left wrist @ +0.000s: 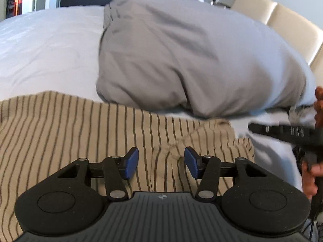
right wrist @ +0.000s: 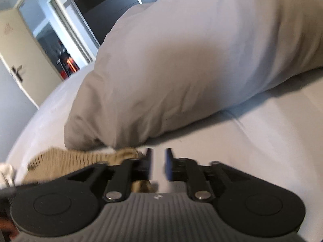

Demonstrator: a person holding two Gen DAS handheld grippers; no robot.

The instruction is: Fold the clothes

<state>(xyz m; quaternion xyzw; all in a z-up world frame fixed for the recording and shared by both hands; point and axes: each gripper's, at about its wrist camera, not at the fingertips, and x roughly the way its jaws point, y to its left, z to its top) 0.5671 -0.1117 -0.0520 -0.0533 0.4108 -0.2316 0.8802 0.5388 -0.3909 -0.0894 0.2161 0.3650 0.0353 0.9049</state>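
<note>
1. The left gripper is hovering with its jaws spread and nothing between the blue pads, the striped garment lying flat on the bed directly beneath them.

2. The right gripper is standing with a narrow gap between its jaws, pinching nothing; only pale sheet is showing through the gap, and the garment's bunched corner is sitting just beside its left finger.

3. The tan, dark-striped cloth is spreading across the near part of the bed, its far edge running up close to the grey pillow; whether cloth and pillow are touching is hard to tell in the blur.

4. The risk, as it looks from here: with neither gripper holding cloth, a closing move could be catching the sheet along with the garment, or only one layer of the rumpled patch near the left pads, dragging the fold crooked.

5. A sweep away from the person could be pushing the garment's far edge under the pillow, which is crowding that side.

6. Open room is lying to the left, where bare sheet is stretching away, and on the right past the garment's corner, where the right gripper and the hand holding it are already occupying some of it.
</note>
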